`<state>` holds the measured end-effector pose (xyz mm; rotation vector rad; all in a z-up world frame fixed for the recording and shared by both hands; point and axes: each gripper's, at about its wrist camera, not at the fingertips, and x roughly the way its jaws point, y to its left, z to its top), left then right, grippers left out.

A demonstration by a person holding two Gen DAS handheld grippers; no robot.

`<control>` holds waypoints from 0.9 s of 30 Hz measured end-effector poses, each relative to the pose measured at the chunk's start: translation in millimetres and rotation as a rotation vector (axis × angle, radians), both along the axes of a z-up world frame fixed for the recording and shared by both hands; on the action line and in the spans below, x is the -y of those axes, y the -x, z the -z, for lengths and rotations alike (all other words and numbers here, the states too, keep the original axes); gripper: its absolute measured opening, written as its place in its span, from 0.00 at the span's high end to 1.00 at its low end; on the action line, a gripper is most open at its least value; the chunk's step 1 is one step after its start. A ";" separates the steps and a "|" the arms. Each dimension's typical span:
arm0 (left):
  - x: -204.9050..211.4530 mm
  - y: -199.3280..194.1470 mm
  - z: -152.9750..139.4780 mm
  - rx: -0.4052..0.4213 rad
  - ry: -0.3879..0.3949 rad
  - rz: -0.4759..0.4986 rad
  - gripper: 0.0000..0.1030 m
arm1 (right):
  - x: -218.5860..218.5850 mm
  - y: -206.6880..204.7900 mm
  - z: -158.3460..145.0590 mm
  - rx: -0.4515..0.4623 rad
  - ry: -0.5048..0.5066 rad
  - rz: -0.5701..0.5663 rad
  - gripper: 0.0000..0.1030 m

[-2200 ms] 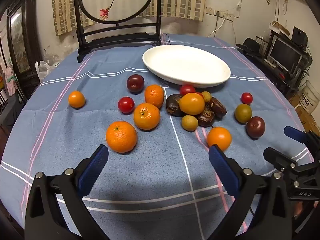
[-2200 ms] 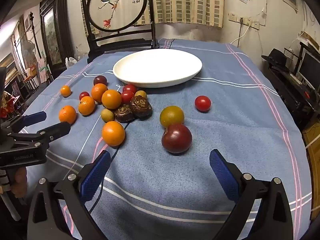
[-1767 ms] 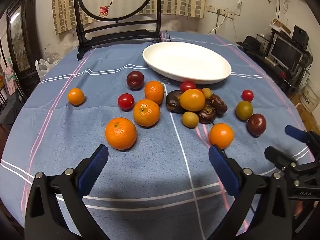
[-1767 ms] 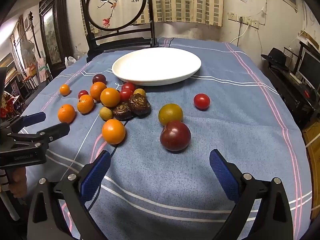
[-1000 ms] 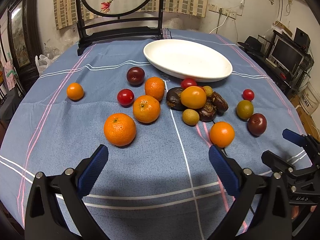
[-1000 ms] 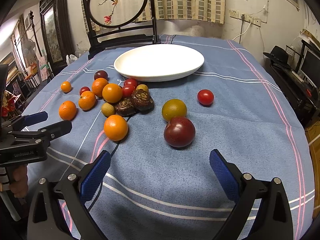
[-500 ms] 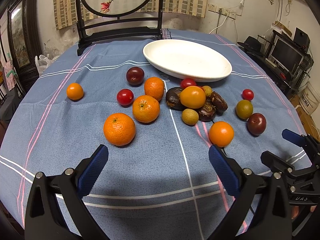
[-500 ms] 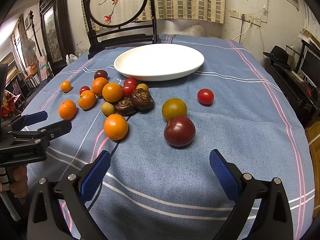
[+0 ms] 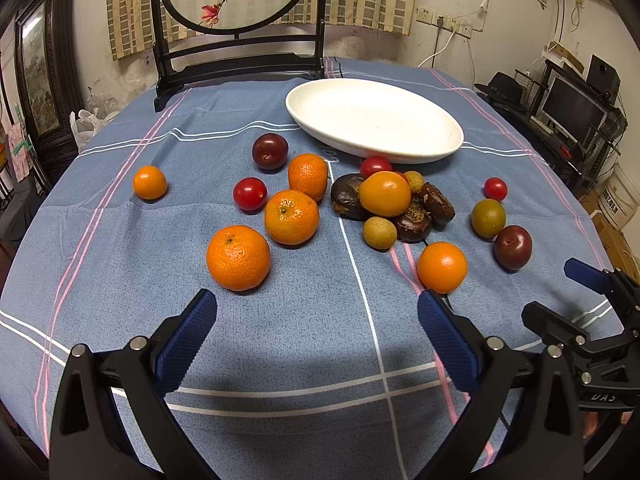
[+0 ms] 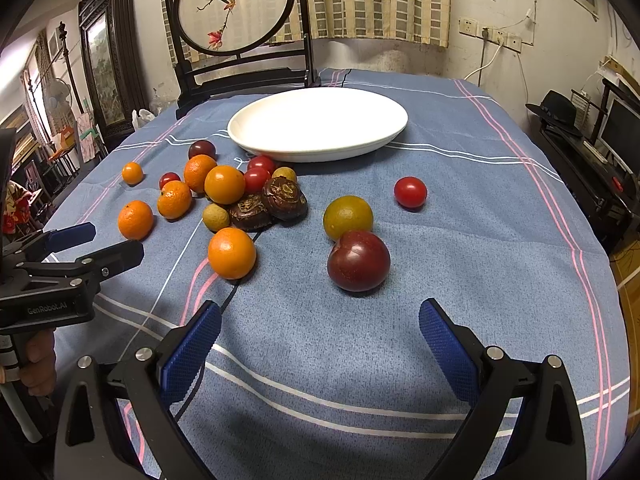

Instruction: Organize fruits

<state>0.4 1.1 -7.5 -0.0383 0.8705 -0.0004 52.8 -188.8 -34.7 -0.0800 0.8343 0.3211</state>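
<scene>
You are holding both grippers wide apart and empty, left gripper [image 9: 316,320] and right gripper [image 10: 320,322] hovering over the cloth [image 9: 280,340]. Fruit is lying loose before the bare plate [image 10: 320,120]. An orange [image 9: 385,193] is hiding part of the dark pieces [image 9: 412,222], possibly dates; your hands are mostly cut off.

Left gripper [image 9: 316,320] eased a little nearer the mandarins [image 9: 238,258], right gripper [image 10: 320,320] slightly closer to the dark plum [image 10: 358,261]
</scene>
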 end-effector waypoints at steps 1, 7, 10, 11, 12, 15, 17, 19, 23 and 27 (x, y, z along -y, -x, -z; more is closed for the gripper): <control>0.1 0.5 -0.4 0.000 -0.001 -0.001 0.04 | 0.0 0.0 0.1 0.000 0.000 0.000 0.04; 0.7 1.3 -0.7 -0.001 -0.002 -0.001 0.04 | 0.0 0.5 1.2 -0.001 -0.001 0.000 0.04; 0.5 1.2 -0.7 0.000 0.000 -0.001 0.04 | -0.1 0.1 1.1 -0.001 -0.001 0.000 0.04; 0.5 1.0 -0.7 0.000 -0.001 -0.001 0.04 | -0.1 0.0 1.1 -0.001 -0.001 -0.001 0.04; 0.5 1.0 -0.7 0.000 -0.001 -0.001 0.04 | 0.2 0.7 1.9 -0.002 -0.001 0.001 0.04; 0.5 1.0 -0.7 -0.001 0.000 -0.001 0.04 | 0.1 0.4 1.8 -0.001 -0.001 0.001 0.04; 0.6 1.1 -0.6 -0.001 -0.001 -0.001 0.04 | 0.1 0.2 1.6 -0.002 -0.001 0.001 0.04; 0.5 1.0 -0.6 -0.001 0.000 -0.001 0.04 | 0.0 0.7 1.8 -0.002 -0.003 0.000 0.04; 0.5 1.5 -0.1 -0.002 0.000 -0.001 0.04 | 0.3 1.2 3.1 -0.003 -0.003 0.001 0.04; -0.2 1.8 1.2 -0.005 0.001 -0.002 0.04 | 0.3 1.2 3.6 -0.004 -0.002 0.002 0.04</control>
